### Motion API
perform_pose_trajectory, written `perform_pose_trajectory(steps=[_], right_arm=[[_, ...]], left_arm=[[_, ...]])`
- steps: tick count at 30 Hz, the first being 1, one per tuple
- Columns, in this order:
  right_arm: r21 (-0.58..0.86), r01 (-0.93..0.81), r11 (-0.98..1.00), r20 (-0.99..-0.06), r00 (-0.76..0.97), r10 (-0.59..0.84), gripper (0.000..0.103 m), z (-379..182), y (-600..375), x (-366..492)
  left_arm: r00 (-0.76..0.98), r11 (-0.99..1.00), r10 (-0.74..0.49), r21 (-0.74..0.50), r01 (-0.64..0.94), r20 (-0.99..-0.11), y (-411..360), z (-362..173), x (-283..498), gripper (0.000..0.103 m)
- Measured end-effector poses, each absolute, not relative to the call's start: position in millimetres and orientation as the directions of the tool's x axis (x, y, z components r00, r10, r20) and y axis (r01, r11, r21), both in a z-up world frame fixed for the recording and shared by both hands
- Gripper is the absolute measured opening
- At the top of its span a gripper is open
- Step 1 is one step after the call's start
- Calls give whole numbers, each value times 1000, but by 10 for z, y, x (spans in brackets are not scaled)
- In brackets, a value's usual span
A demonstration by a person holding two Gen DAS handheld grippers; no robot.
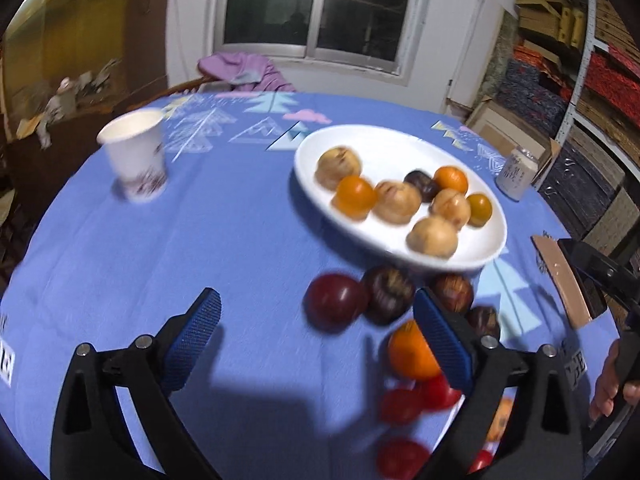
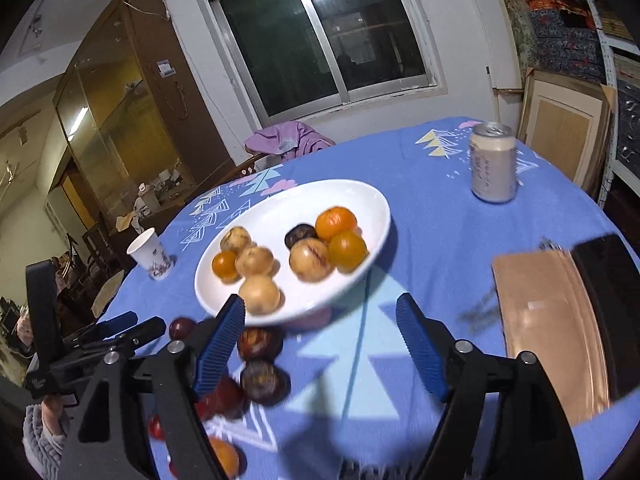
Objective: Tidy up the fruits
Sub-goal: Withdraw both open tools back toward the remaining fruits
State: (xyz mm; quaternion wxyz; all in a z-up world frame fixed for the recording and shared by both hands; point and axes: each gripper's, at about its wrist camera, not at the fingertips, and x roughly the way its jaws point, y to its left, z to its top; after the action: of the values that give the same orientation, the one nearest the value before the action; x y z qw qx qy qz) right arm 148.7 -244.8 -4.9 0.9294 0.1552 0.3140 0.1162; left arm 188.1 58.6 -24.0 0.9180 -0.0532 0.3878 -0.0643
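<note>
Eight fruits on plate (image 2: 372, 200) beyond right tool (image 2: 320, 314).

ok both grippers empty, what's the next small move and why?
Probably bring the left gripper down over the orange beside its right finger and close. Both the left and the right gripper are open and empty, and loose fruit still lies on the cloth in front of the plate.

A blue-clothed table (image 1: 120, 280) bears a white plate (image 1: 400, 152), paper cup (image 1: 136, 156), can (image 2: 493, 164) and loose fruit (image 1: 336, 302)
</note>
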Motion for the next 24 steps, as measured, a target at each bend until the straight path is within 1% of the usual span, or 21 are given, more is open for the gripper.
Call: perform_pose_trajectory(steps=[3, 5, 8, 9, 11, 14, 17, 18, 21, 24], right_arm=[[400, -124, 908, -526, 780, 338, 81, -110, -2518, 1227], [409, -133, 903, -520, 779, 351, 82, -158, -2531, 1071], [394, -171, 903, -517, 771, 372, 82, -192, -2497, 884], [388, -185, 903, -515, 769, 379, 82, -199, -2484, 833], [386, -205, 900, -511, 764, 393, 82, -187, -2467, 755], [424, -205, 882, -492, 766, 414, 82, -196, -2536, 652], [482, -196, 854, -537, 705, 464, 82, -355, -2550, 627], [481, -198, 854, -552, 689, 470, 82, -387, -2526, 611], [459, -221, 860, -551, 689, 471, 83, -366, -2465, 586], [455, -191, 870, -576, 681, 451, 85, -396, -2472, 612]], left_arm=[[693, 981, -195, -148, 128, -694, 582, -270, 1528, 95], [705, 974, -220, -107, 202, -674, 490, -286, 1239, 95], [705, 966, -197, -12, 258, -681, 301, -346, 991, 95], [705, 963, -196, 1, 269, -682, 269, -352, 961, 95], [700, 960, -198, 9, 280, -686, 241, -365, 955, 95], [670, 965, -195, -20, 260, -717, 281, -418, 1031, 95], [650, 966, -201, -36, 257, -733, 311, -461, 1090, 95], [648, 965, -199, -30, 262, -735, 296, -468, 1103, 95], [635, 962, -168, 13, 271, -754, 208, -522, 1123, 95], [617, 967, -140, 28, 255, -774, 198, -577, 1173, 95]])
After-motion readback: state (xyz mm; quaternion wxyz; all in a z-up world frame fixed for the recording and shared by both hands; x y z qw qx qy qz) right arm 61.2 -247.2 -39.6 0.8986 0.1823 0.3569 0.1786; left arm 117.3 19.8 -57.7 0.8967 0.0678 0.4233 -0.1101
